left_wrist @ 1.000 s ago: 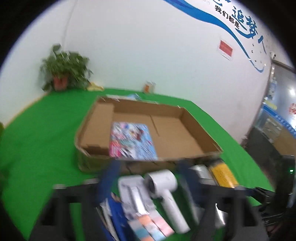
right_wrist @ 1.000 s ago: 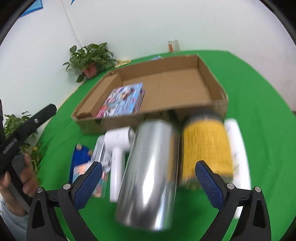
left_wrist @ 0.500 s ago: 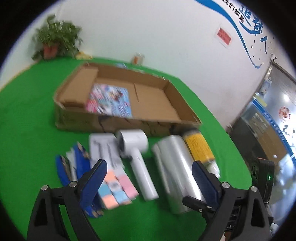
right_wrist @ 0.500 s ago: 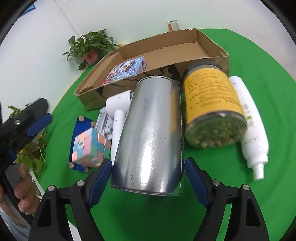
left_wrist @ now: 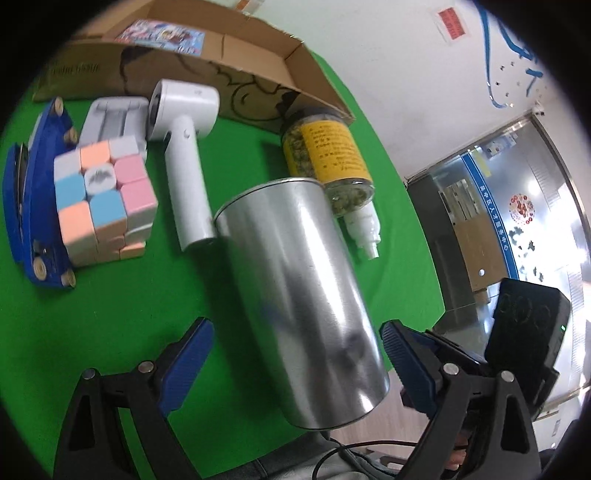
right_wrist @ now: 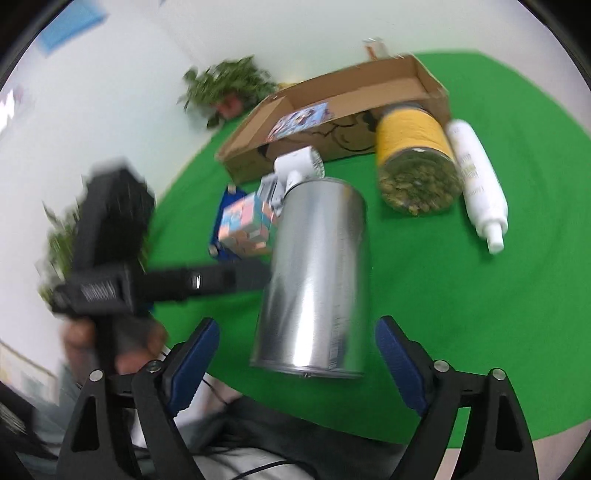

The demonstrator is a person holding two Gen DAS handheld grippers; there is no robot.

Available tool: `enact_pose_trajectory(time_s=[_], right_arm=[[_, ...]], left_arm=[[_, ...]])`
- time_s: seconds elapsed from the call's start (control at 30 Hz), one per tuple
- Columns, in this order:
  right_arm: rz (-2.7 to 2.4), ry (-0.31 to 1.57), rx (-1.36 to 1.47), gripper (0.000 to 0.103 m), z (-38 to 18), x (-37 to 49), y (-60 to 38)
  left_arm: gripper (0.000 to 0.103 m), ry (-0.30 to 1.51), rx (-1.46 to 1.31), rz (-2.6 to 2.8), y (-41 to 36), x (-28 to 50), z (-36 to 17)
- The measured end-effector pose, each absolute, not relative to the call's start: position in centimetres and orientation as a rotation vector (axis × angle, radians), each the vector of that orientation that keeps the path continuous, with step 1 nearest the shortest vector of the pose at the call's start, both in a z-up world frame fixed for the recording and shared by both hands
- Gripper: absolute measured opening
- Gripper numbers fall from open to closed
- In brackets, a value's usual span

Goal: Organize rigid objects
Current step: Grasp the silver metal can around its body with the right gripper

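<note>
A silver tin can [left_wrist: 303, 306] lies on the green cloth, its near end at the table's front edge. My left gripper [left_wrist: 295, 350] is open around that end, with green showing beside the left pad. The right gripper [right_wrist: 297, 339] straddles the same can [right_wrist: 317, 266]; its jaws are opening and neither pad presses on it. Behind the can lie a yellow-labelled jar [left_wrist: 328, 155], a white bottle [left_wrist: 364, 229], a white hair-dryer-like device [left_wrist: 184, 155] and a pastel cube [left_wrist: 103, 199] on a blue board [left_wrist: 33, 206].
A shallow cardboard box [left_wrist: 258, 85] with a colourful book [left_wrist: 162, 35] in it stands at the back. A potted plant [right_wrist: 229, 88] sits by the wall. A hand [right_wrist: 129, 350] holds the left tool close to the can's left side. The table's edge [right_wrist: 369, 435] runs just below both grippers.
The left view swung down from the box onto the can, and its shut jaws came open around it. The right jaws narrowed on the can, then widened again as that view shifted.
</note>
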State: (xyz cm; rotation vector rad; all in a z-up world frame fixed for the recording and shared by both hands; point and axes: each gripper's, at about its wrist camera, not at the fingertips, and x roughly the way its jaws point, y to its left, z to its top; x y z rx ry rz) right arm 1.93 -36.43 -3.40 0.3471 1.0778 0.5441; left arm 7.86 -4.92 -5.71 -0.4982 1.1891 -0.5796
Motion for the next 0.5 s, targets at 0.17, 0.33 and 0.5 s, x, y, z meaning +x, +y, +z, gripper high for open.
enact_pose_trajectory(time_s=[0.17, 0.33, 0.5], right_arm=[[0.558, 1.19, 0.326, 0.078, -5.7, 4.1, -34.7], [0.6, 1.216, 0.259, 0.078, -6.2, 4.5, -31.5], [0.617, 1.231, 0.211, 0.083, -6.6, 4.9, -29.3]], left_arm=[[0.093, 1.215, -0.546, -0.576, -4.4, 8.3, -6.9], [0.092, 1.262, -0.573, -0.576, -5.1, 8.2, -8.3], [0.089, 1.307, -0.606, -0.569, -4.9, 7.6, -9.6]])
